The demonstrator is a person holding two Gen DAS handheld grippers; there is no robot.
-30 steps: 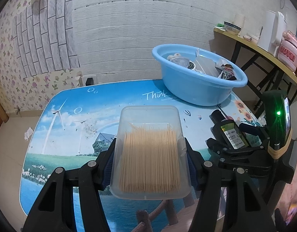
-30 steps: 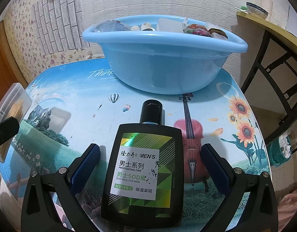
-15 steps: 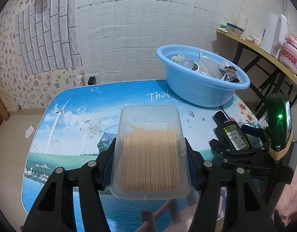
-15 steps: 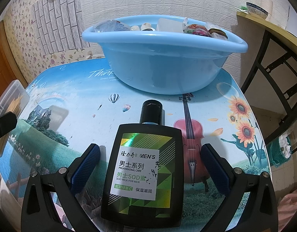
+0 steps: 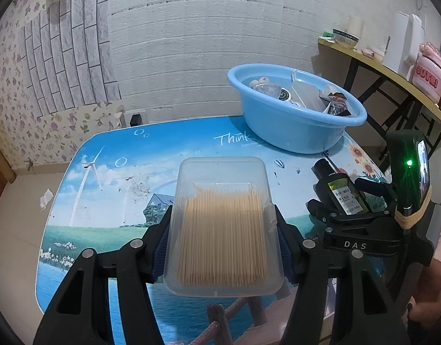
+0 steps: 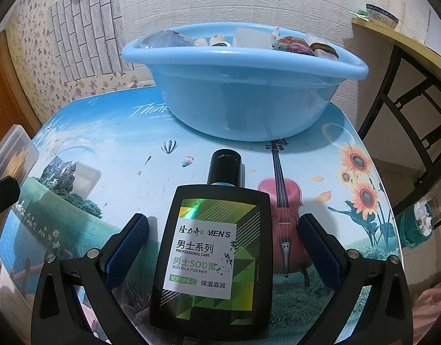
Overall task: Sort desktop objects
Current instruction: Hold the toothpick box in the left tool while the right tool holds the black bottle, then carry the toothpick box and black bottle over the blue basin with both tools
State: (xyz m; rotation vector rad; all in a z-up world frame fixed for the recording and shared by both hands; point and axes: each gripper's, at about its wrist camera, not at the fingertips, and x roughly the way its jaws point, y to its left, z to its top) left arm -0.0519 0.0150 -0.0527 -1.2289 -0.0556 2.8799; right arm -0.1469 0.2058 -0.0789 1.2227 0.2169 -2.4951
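Reads "MEN'S", "PROFESSIONAL CARE" and "SOD MILK FOR MEN", beside Chinese characters, on the white label of the black bottle (image 6: 211, 247). Shows "Think" in white script on the printed worktop (image 5: 128, 155), just beside the blue basin (image 5: 295, 120); smaller lines beneath, starting "Green", too blurred to read further. Carries "DAS" in pale letters on the black body of the right gripper (image 5: 339, 197). Bears "CUTE!" in red on a pink container (image 5: 428, 73) on the side shelf (image 5: 392, 72).

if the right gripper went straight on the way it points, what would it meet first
Probably the black bottle lying between its open fingers, then the table; the blue basin sits farther ahead. Depth is unclear.
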